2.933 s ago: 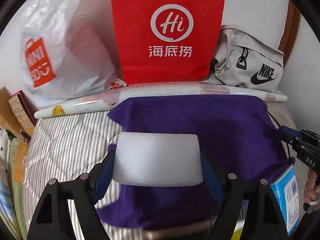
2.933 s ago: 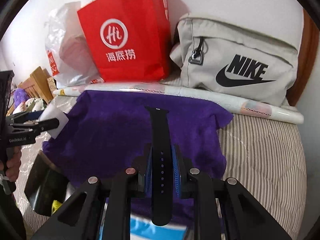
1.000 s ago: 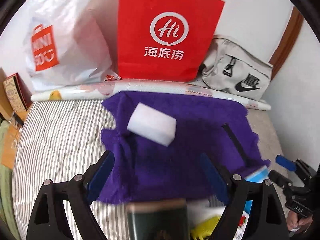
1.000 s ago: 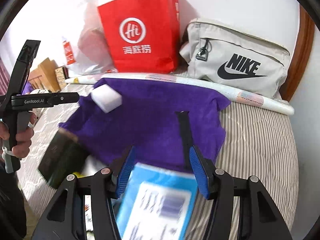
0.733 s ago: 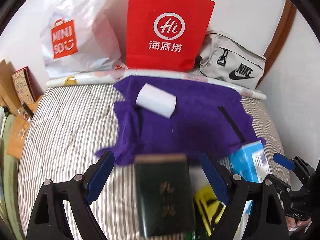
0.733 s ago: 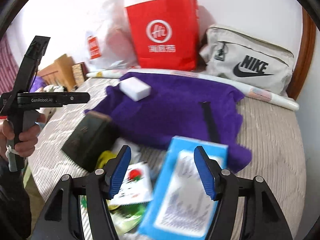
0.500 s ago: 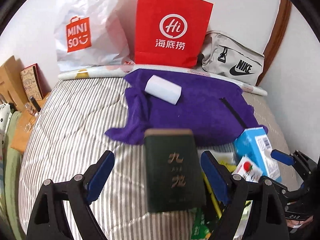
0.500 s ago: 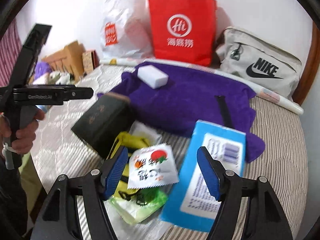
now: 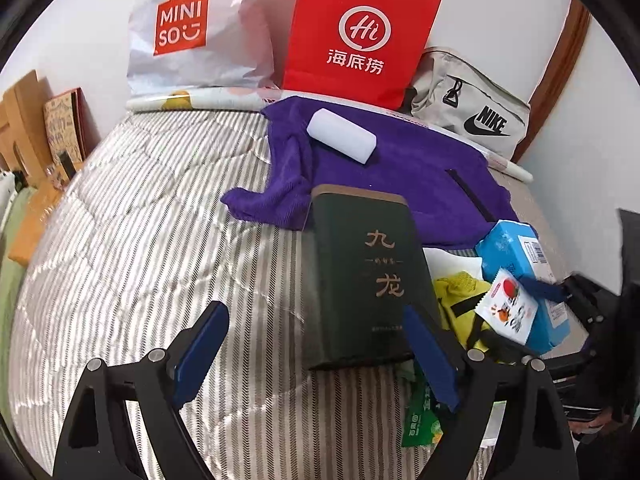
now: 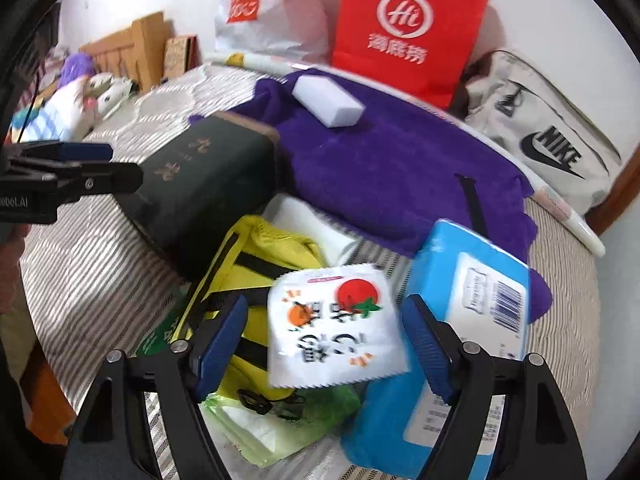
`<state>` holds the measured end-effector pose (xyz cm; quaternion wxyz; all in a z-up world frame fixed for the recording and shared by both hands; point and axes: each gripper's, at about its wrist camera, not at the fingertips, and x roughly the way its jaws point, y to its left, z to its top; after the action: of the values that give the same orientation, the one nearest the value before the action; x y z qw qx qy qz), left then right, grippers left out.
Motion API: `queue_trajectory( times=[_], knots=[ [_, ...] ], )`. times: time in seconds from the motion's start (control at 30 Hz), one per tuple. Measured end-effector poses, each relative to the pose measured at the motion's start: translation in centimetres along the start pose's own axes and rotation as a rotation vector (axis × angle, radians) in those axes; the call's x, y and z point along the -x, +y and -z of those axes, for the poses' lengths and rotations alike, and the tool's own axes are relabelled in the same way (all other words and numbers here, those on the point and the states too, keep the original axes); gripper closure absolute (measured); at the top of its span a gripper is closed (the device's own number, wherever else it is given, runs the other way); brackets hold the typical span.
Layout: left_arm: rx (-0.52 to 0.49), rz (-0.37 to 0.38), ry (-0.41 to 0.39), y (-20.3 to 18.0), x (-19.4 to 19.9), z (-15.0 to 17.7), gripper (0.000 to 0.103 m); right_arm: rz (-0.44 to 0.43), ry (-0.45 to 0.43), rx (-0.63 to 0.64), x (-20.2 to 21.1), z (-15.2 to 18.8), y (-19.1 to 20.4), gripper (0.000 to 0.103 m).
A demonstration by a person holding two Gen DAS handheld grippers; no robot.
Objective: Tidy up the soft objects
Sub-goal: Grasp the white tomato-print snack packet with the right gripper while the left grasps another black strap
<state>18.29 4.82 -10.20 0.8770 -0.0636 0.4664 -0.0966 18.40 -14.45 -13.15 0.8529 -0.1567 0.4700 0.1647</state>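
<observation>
One purple towel (image 9: 404, 172) lay spread on the striped bed cover (image 9: 132, 240), near the wall end of the bed. On it rested one white sponge block (image 9: 342, 142), toward the towel's left part, and one black strap (image 9: 468, 194), toward its right edge. The towel's near left corner was bunched into a fold.

The left gripper (image 9: 316, 350) pointed steeply down over the bed, its two blue-padded fingers spread wide with nothing pressed between them. One dark green box (image 9: 362, 280) with gold characters lay ahead of it, just beside the right finger and overlapping the towel's near edge; whether that finger touched the box could not be told.

The right gripper (image 10: 326, 344) also tilted steeply down, over a heap of loose things. Its jaws were released, and one white snack packet (image 10: 334, 328) printed with a tomato lay in the gap between the pads, not squeezed. The packet rested on one yellow pouch (image 10: 256, 264) with black straps and against one blue tissue pack (image 10: 460, 320). One pale green plastic bag (image 10: 276, 428) lay beneath the pouch.

In the right wrist view the left gripper entered from the left edge, seen side-on.

Against the wall stood one red paper bag (image 9: 358, 36), one white Miniso bag (image 9: 192, 32) and one grey Nike bag (image 9: 472, 116), with one rolled sheet (image 9: 208, 100) lying along their feet.
</observation>
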Motion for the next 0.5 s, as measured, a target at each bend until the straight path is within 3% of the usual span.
queue_trajectory(
  times=[0.03, 0.17, 0.5],
  knots=[
    [-0.001, 0.005, 0.001, 0.0, 0.0, 0.1, 0.015, -0.024, 0.022, -0.006, -0.3, 0.0, -0.1, 0.039],
    [-0.007, 0.011, 0.002, -0.1, -0.1, 0.4, 0.015, -0.035, 0.023, -0.04, -0.3, 0.2, -0.7, 0.047],
    [-0.013, 0.027, 0.015, -0.6, 0.4, 1.5, 0.015, -0.076, -0.053, -0.125, 2.6, 1.3, -1.9, 0.048]
  ],
)
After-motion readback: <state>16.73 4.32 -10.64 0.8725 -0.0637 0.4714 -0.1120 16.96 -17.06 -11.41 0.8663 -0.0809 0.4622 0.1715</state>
